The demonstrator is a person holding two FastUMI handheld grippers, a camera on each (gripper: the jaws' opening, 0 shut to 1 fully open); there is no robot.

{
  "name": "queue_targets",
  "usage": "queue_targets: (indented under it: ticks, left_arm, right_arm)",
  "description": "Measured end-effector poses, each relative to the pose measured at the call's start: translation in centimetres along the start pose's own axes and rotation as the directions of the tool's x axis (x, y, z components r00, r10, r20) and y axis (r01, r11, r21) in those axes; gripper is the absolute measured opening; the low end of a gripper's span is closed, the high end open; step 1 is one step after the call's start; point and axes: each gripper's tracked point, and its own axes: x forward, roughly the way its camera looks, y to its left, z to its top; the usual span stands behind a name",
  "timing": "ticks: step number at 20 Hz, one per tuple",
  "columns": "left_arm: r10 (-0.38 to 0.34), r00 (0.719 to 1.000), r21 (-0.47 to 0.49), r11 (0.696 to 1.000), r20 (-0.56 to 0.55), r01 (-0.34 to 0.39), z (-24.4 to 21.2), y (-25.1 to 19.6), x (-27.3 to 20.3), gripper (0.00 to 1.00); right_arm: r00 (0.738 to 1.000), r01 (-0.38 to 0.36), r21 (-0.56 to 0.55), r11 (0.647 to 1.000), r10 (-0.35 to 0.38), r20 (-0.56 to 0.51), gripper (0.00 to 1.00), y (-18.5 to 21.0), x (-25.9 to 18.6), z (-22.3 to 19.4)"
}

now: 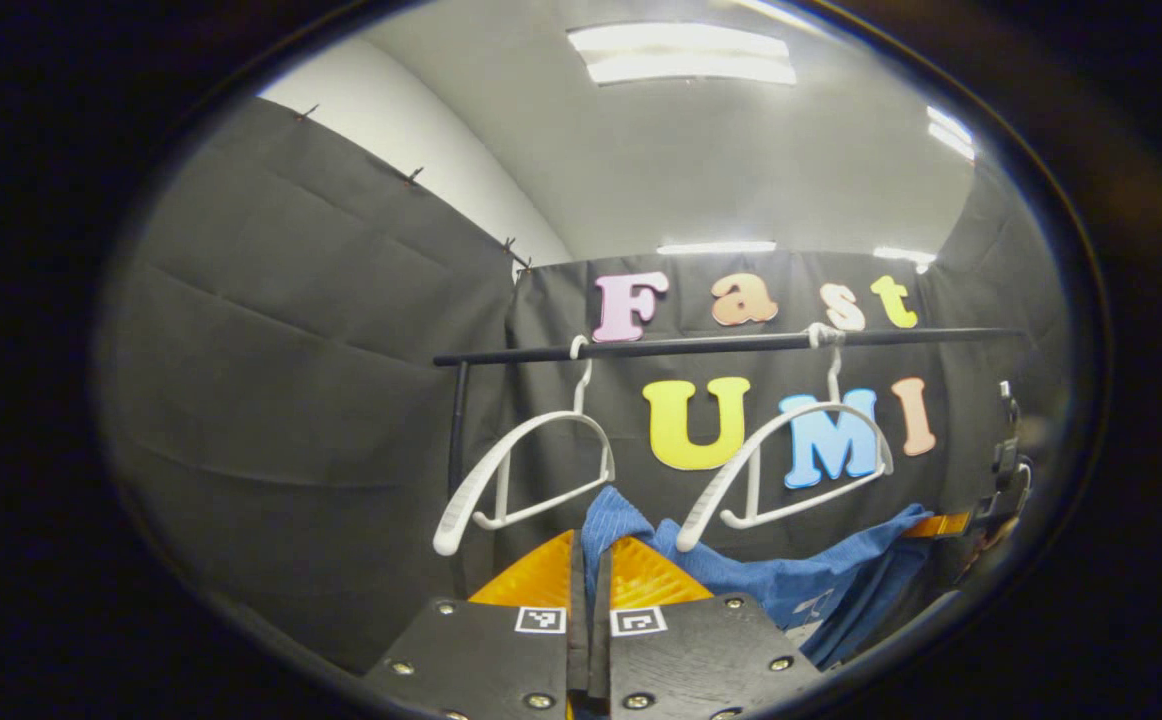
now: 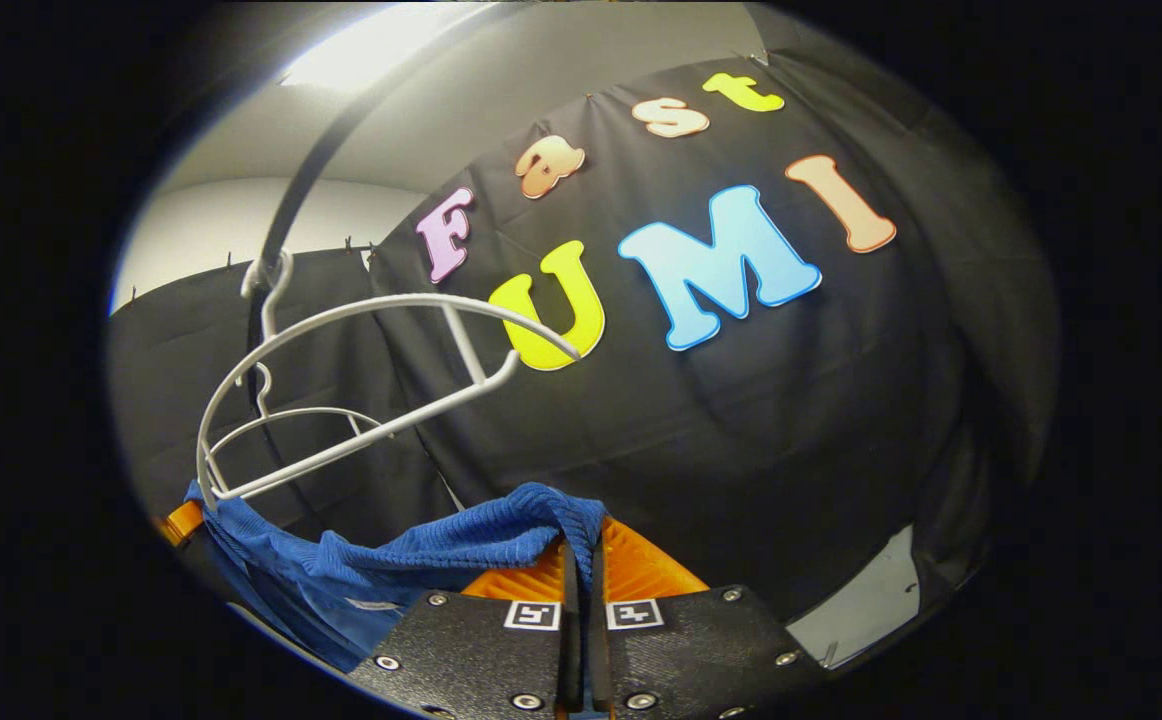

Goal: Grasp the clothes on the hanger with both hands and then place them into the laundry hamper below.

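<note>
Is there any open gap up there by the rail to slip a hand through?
Yes: between the two bare white hangers under the black rail, with only the booth wall behind. Lower down it is crowded: the blue garment stretches between both shut grippers.

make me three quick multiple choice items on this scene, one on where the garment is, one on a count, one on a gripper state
1. Where is the blue garment?
A. draped on a hanger
B. below the hangers, stretched between the two hand-held grippers
C. over the rail

2. How many white hangers hang from the rail?
A. one
B. two
C. four

3. What state is the right hand-held gripper in?
A. wide open
B. shut on nothing
C. shut on the garment

Answers: 1 B, the cloth runs from the left hand-held gripper across to the other, under bare hangers. 2 B, two hooks sit on the rail. 3 C, cloth is pinched between its closed fingers.
</note>
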Motion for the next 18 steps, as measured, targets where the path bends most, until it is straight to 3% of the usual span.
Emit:
queue_targets:
  ticks: [10,18]
  left_arm:
    - [-0.122,0.992,-0.094,0.988,0.033,0.125,2.8,0.6,-5.3,0.01]
    - [-0.315,0.949,-0.129,0.94,0.017,0.315,1.6,-5.9,-10.3,0.01]
  right_arm:
    - [0.992,-0.031,-0.089,0.996,0.042,0.117,0.02,9.5,-9.5,3.4]
    - [0.992,-0.082,-0.13,0.988,0.094,0.089,0.02,16.9,-14.9,0.1]
